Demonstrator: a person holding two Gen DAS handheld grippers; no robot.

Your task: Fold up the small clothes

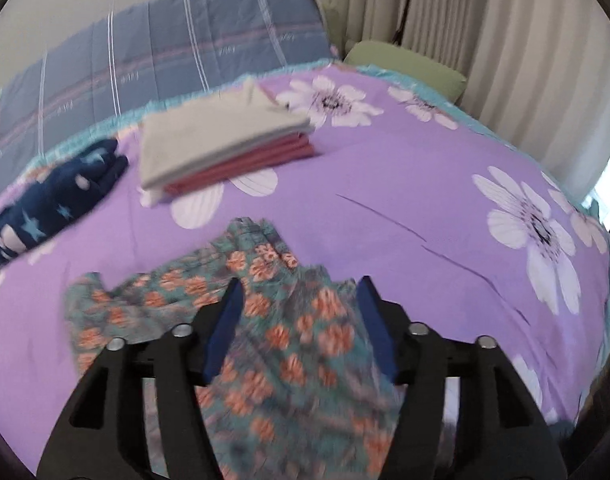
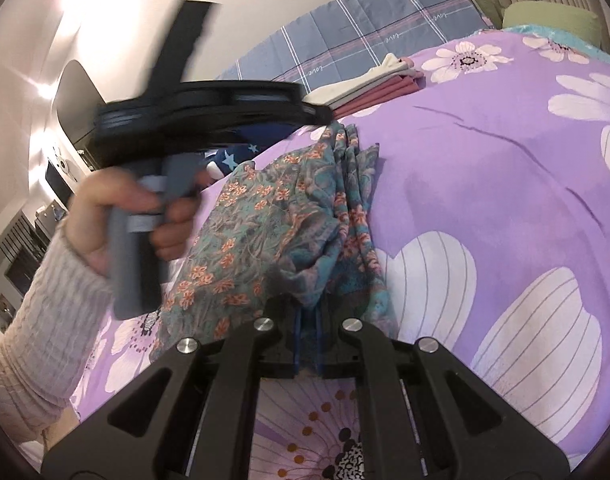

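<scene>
now the floral garment lies rumpled on the purple flowered bedspread, a teal cloth scattered with orange blossoms, part spread flat and part gathered into folds. the left gripper hangs over it with its blue pads spread apart; the cloth shows between and beneath them but neither pad presses on it. the right gripper sits low at the near edge of the same garment, its two blue pads pressed together with a bunch of the fabric pinched between them, so that the cloth rises in a small peak at the fingertips. from that side the left hand is seen wrapped around the grey handle of its tool, a pale knitted sleeve running back from the wrist. farther up the bed a folded stack sits neatly, a cream piece on top of reddish ones, and just left of it a dark blue garment with stars lies in a loose heap. behind them a blue striped quilt stands against the wall, with a green pillow and pale curtains off to the right.
</scene>
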